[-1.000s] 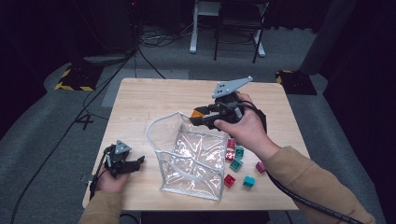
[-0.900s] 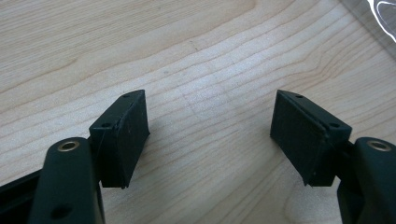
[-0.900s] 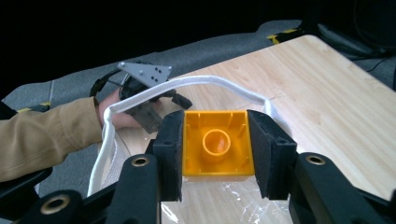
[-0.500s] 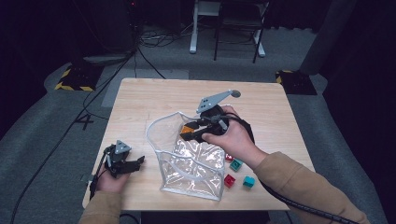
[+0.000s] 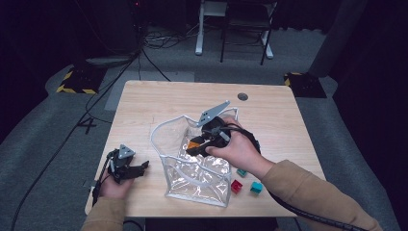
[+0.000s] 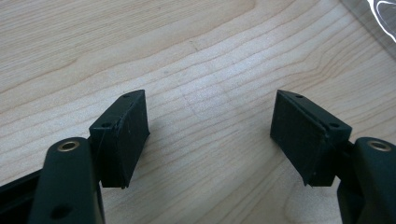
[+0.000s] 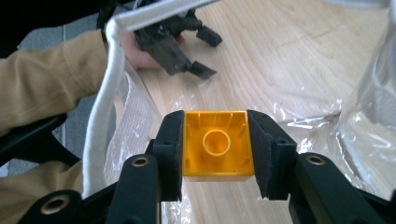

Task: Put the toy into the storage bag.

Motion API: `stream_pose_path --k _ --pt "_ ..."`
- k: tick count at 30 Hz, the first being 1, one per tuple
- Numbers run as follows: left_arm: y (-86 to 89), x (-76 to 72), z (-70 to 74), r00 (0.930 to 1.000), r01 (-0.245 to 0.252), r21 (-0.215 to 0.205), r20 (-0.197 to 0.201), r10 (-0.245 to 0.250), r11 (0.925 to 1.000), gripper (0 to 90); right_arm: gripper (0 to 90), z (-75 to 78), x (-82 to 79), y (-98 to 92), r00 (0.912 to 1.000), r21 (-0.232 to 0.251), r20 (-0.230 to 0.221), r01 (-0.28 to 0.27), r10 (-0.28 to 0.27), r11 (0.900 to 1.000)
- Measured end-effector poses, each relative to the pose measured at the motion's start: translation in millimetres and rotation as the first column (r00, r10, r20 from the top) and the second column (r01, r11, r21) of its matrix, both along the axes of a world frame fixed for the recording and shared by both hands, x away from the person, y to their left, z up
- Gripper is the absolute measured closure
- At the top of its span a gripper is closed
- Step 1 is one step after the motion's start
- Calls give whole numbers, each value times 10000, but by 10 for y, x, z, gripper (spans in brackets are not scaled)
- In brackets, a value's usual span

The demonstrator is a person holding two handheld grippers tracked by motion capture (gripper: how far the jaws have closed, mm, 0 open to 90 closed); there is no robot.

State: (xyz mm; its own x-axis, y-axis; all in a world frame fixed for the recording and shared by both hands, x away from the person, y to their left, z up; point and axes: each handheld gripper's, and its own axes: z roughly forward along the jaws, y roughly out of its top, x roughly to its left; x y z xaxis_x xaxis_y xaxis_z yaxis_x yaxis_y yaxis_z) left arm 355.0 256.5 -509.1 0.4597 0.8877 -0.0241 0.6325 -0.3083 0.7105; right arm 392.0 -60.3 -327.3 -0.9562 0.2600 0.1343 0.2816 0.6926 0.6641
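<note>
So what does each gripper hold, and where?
The right gripper holds a yellow brick by two opposite sides, over the clear bag. The left gripper holds nothing.

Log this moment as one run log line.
right gripper: shut on yellow brick, inside clear bag | left gripper: open, empty, on table

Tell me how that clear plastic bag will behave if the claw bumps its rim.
The clear plastic bag is probably floppy: its film is creased and its white-edged rim bows unevenly. It looks light, so a nudge may slide or tip it across the table.
</note>
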Motion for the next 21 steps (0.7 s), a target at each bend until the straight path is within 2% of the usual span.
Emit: stream_pose_path --k 6,8,9,11,16,21 --pt "0 0 0 10000 0 0 2 0 10000 281 592 -29 -17 -14 9999 -506 -141 32 -39 9987" --pt "0 0 0 10000 1 0 -1 -1 10000 282 590 -44 -26 -14 9995 -735 -318 -26 2 9973" --pt "0 0 0 10000 0 0 1 0 10000 282 550 -57 -34 -13 9991 -871 -434 -74 36 9962" --pt "0 0 0 10000 3 4 -2 -3 10000 282 429 -64 -54 -16 9997 -972 -247 -20 -4 9953" --pt "0 0 0 10000 0 3 1 0 10000 281 345 -9 -78 -64 9999 -618 -74 150 -155 9980" --pt "0 0 0 10000 1 0 0 -1 10000 282 330 119 -77 -171 9994 33 176 292 -292 9996"
